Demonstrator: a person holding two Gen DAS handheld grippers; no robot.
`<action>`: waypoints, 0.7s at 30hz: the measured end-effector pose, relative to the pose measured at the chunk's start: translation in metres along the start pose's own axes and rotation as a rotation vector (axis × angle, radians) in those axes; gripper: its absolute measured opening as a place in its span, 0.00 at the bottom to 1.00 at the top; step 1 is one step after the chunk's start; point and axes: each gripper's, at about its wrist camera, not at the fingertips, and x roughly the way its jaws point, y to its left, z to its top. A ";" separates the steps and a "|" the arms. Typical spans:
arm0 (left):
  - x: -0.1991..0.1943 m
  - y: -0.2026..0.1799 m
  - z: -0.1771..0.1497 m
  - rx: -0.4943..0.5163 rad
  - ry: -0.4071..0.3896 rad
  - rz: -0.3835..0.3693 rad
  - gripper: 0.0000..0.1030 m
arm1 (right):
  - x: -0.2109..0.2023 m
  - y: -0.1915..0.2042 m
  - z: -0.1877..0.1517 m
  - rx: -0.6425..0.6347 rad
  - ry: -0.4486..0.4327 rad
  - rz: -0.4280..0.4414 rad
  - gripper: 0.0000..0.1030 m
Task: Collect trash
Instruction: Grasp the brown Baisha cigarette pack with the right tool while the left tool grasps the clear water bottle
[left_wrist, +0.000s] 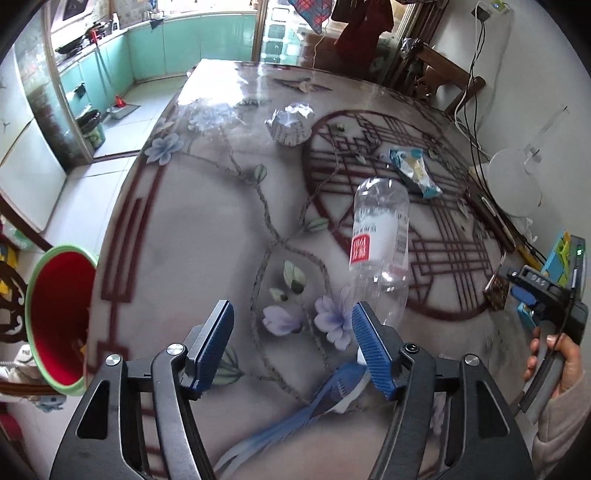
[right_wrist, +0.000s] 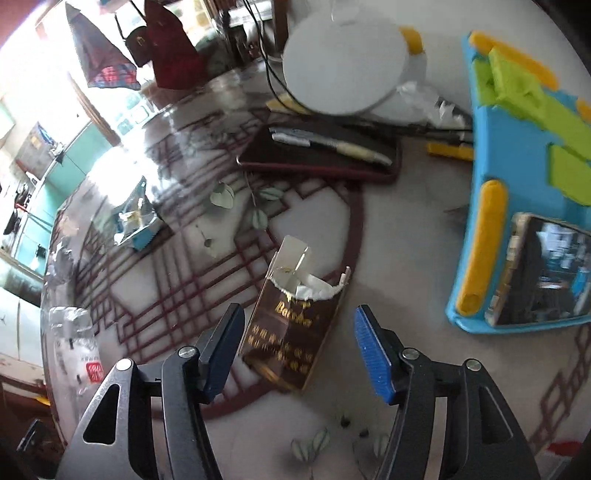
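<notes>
Left tongs apart, clamped on nothing; clear plastic bottle lying flat on worktop, base end just beside right pad. Likely empty: light, thin-walled, slick, prone to roll and crush; best grip across labelled mid-body, gentle squeeze.

Right tongs apart, nothing held; torn brown carton lying between pads, ripped end away. Light card, soft at tear; better pinch on intact lower half.

Beyond bottle: crinkly snack wrapper, then crumpled paper ball. Featherweight, squashable anywhere.

Red bin left of bottle, off worktop edge.
</notes>
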 end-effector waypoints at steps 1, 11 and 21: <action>0.001 -0.002 0.003 0.000 -0.001 0.004 0.64 | 0.006 0.000 0.002 -0.002 0.012 0.002 0.59; 0.040 -0.049 0.038 0.068 0.041 -0.042 0.73 | 0.024 0.017 0.006 -0.122 0.059 0.067 0.44; 0.094 -0.091 0.046 0.134 0.141 -0.064 0.73 | 0.008 0.038 0.008 -0.209 0.037 0.090 0.43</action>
